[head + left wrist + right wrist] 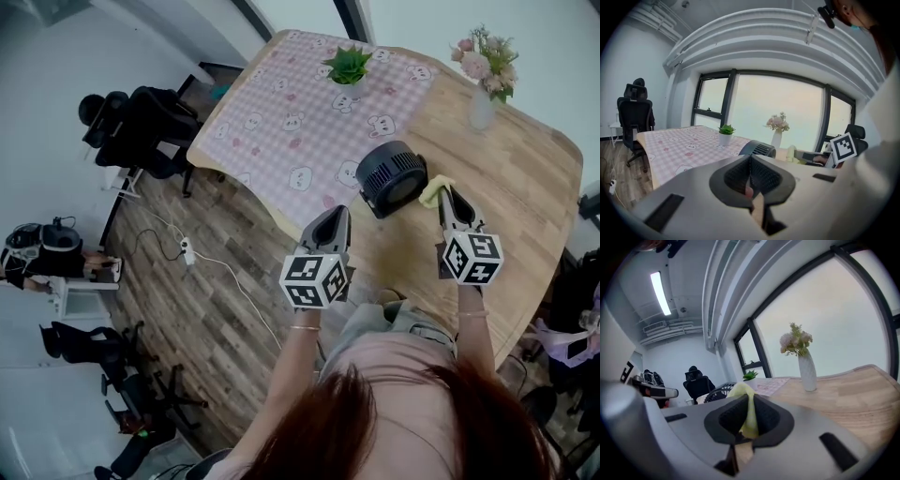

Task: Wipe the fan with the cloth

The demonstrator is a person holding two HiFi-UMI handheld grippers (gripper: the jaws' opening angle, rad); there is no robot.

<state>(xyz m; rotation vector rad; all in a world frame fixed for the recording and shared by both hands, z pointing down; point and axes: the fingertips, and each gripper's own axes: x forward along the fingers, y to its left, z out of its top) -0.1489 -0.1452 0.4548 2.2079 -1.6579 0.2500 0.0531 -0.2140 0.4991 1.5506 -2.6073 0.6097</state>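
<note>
A small round black fan sits on the wooden table at the edge of the pink checked tablecloth. My right gripper is just right of the fan, shut on a yellow cloth that bunches between its jaws; the cloth fills the jaws in the right gripper view. My left gripper hovers at the fan's near left, jaws shut with nothing in them. In the left gripper view the fan lies just past the closed jaws.
A potted green plant stands on the tablecloth at the back. A white vase of flowers is at the table's far right. Black office chairs and a white power strip with cable are on the wood floor to the left.
</note>
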